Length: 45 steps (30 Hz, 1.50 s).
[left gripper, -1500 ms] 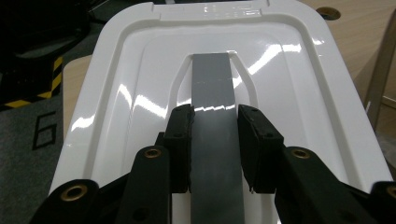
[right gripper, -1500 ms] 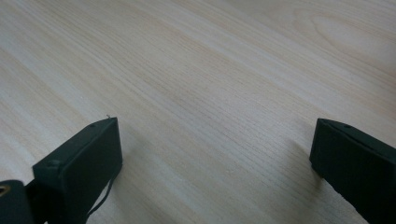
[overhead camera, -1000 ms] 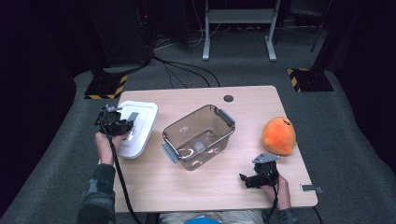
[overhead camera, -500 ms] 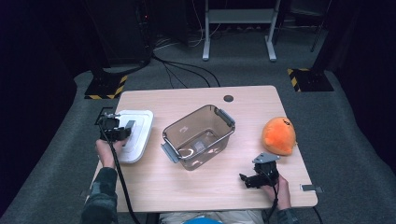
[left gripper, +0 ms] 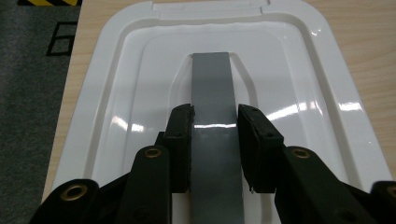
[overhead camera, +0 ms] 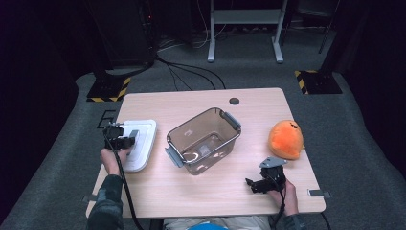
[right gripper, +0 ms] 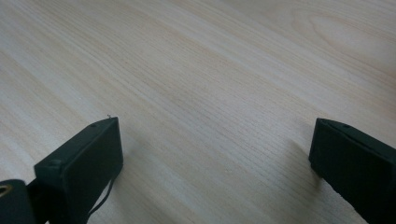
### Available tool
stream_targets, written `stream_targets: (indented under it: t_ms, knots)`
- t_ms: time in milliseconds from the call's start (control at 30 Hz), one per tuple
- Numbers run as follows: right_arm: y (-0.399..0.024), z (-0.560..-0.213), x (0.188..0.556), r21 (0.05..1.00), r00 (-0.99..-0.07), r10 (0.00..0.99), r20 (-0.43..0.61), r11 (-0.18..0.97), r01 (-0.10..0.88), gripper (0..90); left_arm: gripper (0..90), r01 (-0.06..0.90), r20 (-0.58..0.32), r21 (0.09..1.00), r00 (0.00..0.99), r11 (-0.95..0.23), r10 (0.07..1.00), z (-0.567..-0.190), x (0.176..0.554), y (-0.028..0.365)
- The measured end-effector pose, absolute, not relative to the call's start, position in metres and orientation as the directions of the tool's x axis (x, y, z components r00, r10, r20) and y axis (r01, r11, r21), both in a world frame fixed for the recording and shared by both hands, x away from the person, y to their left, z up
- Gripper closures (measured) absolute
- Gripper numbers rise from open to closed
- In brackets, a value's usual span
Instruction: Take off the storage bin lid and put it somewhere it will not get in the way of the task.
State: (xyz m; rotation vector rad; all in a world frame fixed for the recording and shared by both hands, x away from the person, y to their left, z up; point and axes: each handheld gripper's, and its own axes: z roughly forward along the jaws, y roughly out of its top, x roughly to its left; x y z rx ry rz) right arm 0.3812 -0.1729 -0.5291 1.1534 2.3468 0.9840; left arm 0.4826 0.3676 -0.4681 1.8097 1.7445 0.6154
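A white lid [overhead camera: 143, 143] with a grey handle strip [left gripper: 212, 93] lies on the table at the left. My left gripper [overhead camera: 129, 140] is over it, and in the left gripper view its jaws [left gripper: 215, 135] press against both sides of the grey strip. A clear brownish plastic box [overhead camera: 203, 140] with grey latches stands open in the middle of the table. An orange plush toy [overhead camera: 286, 139] rests at the right. My right gripper [overhead camera: 250, 184] hovers near the front right edge, wide open, with bare wood between its jaws [right gripper: 215, 154].
The wooden table [overhead camera: 201, 196] has a round cable hole [overhead camera: 234, 101] near its far edge. Cables run across the dark carpet beyond it, where yellow-black striped stand bases [overhead camera: 106, 89] sit at either side.
My left gripper and the white lid have shifted together toward the near edge of the table. The right gripper, box and plush toy stay where they were.
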Motion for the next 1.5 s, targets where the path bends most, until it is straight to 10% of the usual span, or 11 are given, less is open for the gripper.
stream_targets:
  t_ms: [1133,1500]
  knots:
    - [-0.173,-0.529,0.381,0.715,-0.607,0.794,-0.004,0.427,0.554,2.1,64.6,0.762,-0.021,0.647,0.035,-0.014,0.999,-0.501,0.487,0.367]
    - [-0.173,-0.529,0.381,0.715,-0.608,0.794,-0.004,0.428,0.553,2.1,17.7,0.775,-0.051,0.631,0.078,-0.028,0.996,-0.494,0.482,0.361]
